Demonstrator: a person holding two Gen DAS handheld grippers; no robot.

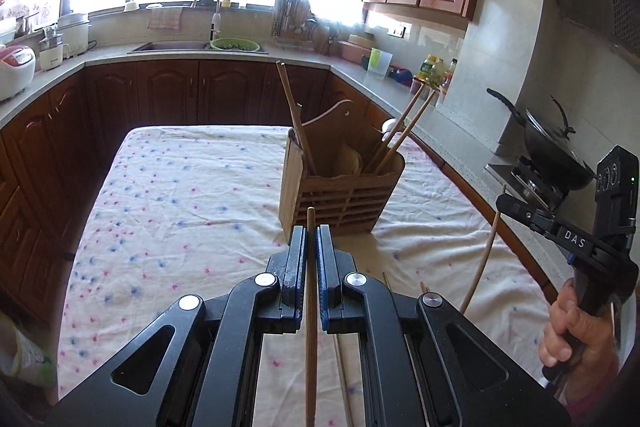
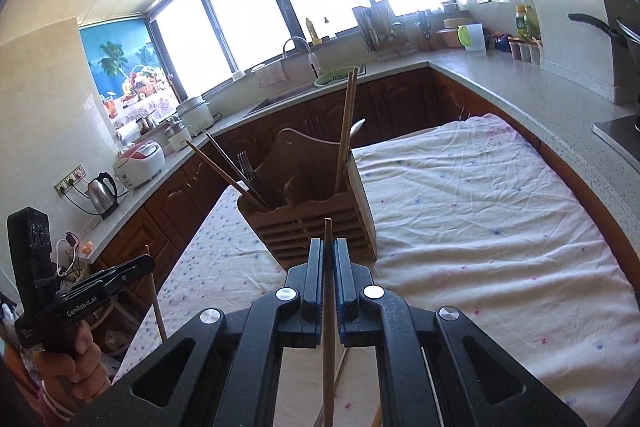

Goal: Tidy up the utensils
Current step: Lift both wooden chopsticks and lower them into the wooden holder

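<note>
left jaws: clenched on a wooden chopstick (image 1: 311, 291), which is held between the blue pads of the left gripper (image 1: 311, 239); its tip stands just past the fingertips, toward 12 o'clock.
right jaws: clamped on a second chopstick (image 2: 329, 291) by the right gripper (image 2: 329, 251), the tip likewise pointed toward 12 o'clock.
holder: the wooden utensil holder (image 1: 340, 187) stands upright on the speckled cloth (image 1: 172, 195), just beyond both tips, at 12 to 1 o'clock in the left view and 11 to 12 o'clock in the right view.
already stowed: chopsticks are seen leaning out of both end compartments, a fork and a spoon beside them.
still loose: at least two thin sticks (image 1: 344, 379) are seen on the cloth under the left gripper, toward 5 o'clock.
step in hand: judged to be carrying the two held sticks to the holder.
how to do it well: each stick should be raised clear of the rim, tipped upright, and released only once its lower end is inside a compartment.
risk: the leaning sticks may be knocked, or the light holder tipped, if entry is made from the side.
</note>
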